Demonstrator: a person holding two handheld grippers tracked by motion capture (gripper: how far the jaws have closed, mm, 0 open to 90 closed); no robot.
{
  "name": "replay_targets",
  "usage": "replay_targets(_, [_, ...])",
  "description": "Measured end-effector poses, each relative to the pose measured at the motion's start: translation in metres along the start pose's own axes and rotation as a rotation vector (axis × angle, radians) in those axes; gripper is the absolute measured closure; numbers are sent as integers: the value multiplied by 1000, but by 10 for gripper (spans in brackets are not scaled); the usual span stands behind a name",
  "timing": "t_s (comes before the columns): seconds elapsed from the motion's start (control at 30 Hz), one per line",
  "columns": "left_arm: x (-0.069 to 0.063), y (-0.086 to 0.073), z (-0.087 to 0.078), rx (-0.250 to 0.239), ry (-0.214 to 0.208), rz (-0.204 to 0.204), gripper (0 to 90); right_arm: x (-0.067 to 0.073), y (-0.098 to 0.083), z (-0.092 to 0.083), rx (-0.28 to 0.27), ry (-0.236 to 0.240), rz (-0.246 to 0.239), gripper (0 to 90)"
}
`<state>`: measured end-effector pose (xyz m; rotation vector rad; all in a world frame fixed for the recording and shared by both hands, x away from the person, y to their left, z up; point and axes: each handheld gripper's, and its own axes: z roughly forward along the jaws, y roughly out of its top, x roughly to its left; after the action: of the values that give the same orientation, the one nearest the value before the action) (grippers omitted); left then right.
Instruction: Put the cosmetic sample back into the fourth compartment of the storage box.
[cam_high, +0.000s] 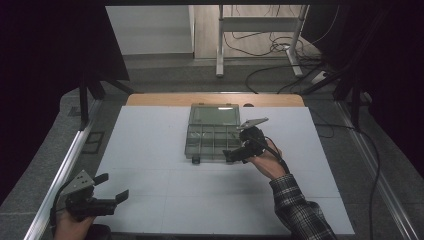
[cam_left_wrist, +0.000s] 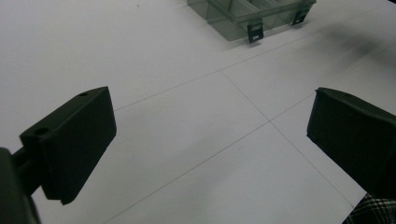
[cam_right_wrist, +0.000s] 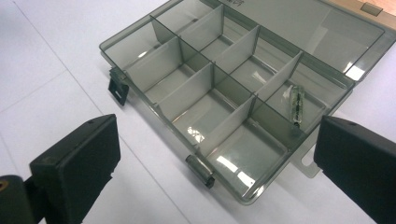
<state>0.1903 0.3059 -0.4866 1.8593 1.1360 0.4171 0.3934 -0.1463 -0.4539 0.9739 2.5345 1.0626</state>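
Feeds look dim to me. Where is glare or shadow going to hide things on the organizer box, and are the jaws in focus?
High view: dim, dark surroundings; one bright glare streak on the box's open lid. Right gripper view: white reflections on the compartment floors of the organizer box and a hot spot on the lid; near jaws slightly soft. Left gripper view: even light on the table, with a soft shadow at upper right and blurred jaws.

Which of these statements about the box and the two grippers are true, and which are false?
1. The organizer box lies open, with its lid folded flat behind it. True.
2. The right gripper is shut on a latch. False: its fingers stand apart and hold nothing.
3. The left gripper is near the front left corner of the white table, far from the box. True.
4. Every compartment is full of screws. False: they look empty, except for one small clear item in one compartment.
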Motion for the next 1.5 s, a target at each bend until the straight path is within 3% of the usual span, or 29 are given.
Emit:
replay_targets(0.47, [1,0,0,3,-3,-7,16,9,-10,-20,-45,-5,-12,0])
replay_targets(0.8, [2,-1,-1,6,-5,-14,16,12,-20,-26,-50,35,-19,0])
replay_targets(1.2, [2,-1,-1,4,-7,-20,16,15,-34,-36,-80,9,-33,0])
replay_targets(1.5, [3,-1,-1,4,-9,-25,16,17,-45,-45,-70,-12,-37,0])
